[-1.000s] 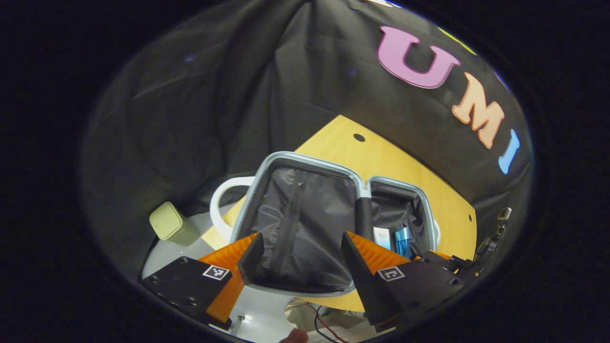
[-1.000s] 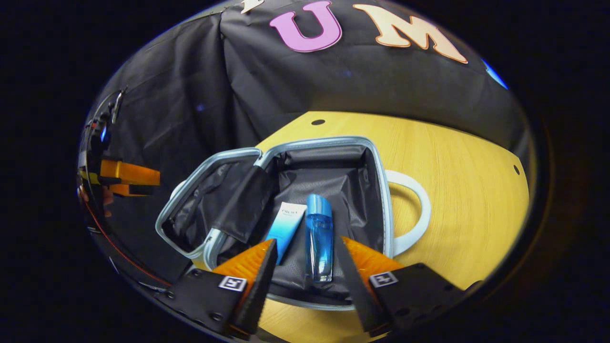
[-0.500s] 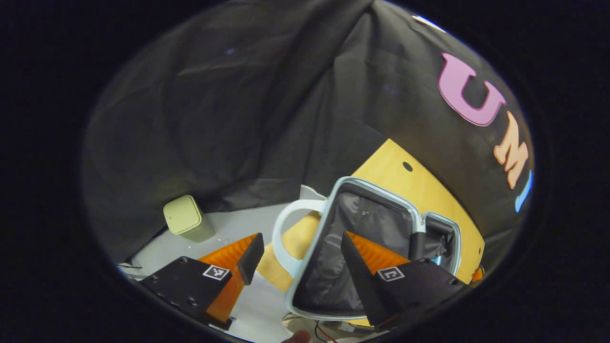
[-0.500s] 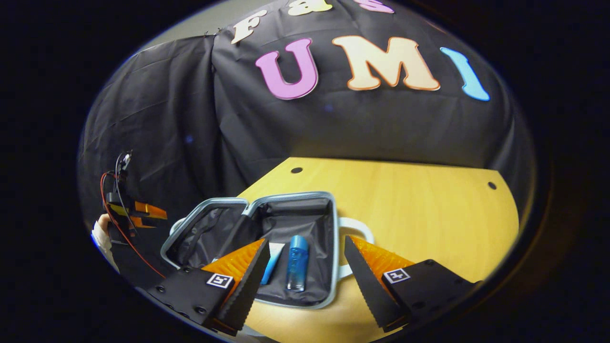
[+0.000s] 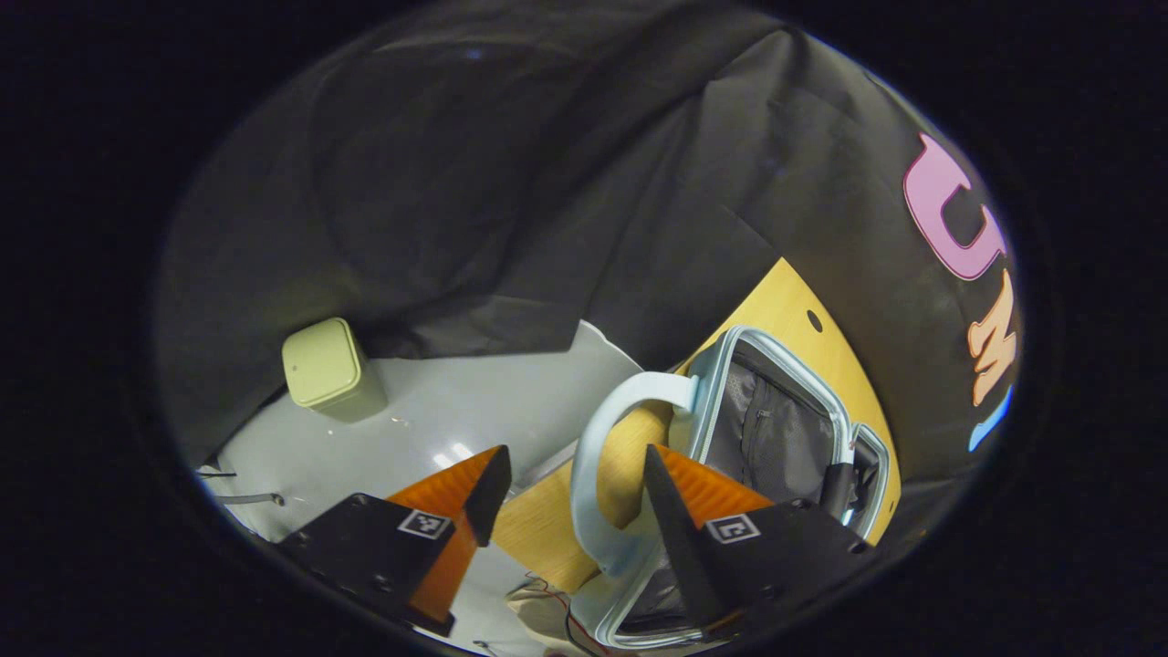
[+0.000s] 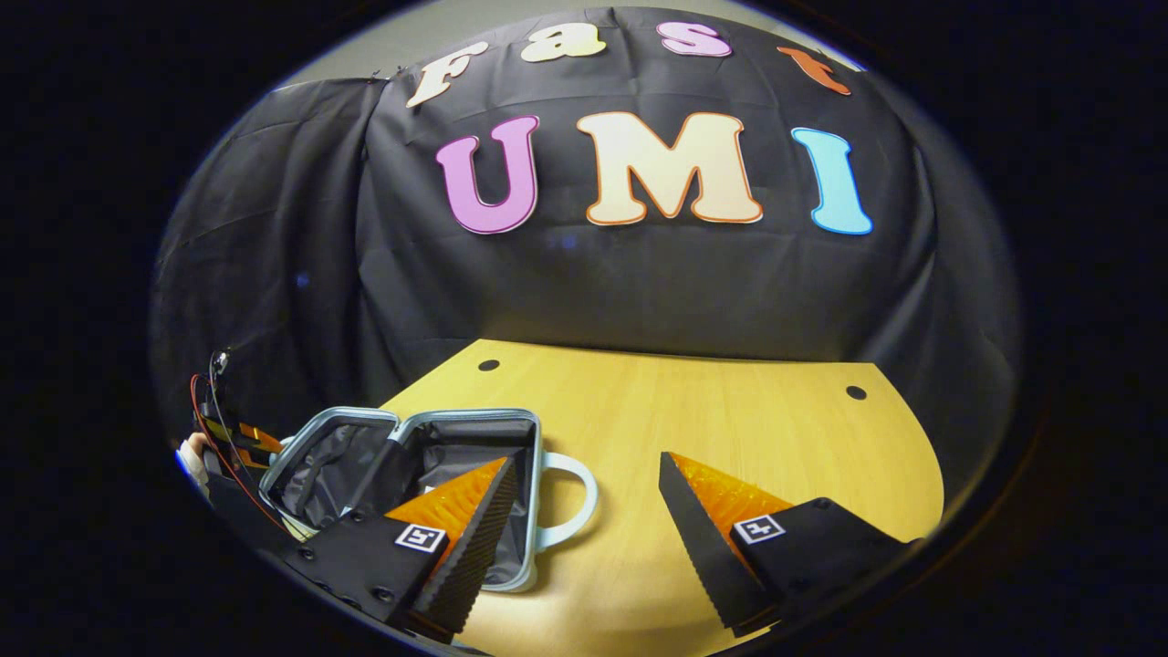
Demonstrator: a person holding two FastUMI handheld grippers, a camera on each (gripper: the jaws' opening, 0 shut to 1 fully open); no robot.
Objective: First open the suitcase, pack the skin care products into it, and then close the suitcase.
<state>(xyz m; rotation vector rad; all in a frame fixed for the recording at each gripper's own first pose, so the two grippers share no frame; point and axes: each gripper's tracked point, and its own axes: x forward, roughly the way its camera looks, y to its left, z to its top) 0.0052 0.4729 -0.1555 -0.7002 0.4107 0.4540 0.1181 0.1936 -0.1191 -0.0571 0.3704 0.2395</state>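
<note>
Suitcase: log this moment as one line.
suitcase: open on table | left gripper: open, at handle | right gripper: open, empty

left gripper (image 5: 566,479): black mounts w/ screws, square b/w marker each side, ribbed wedge fingers. right gripper (image 6: 584,497): same build. left unit seen from right gripper view: red + black cables.
</note>
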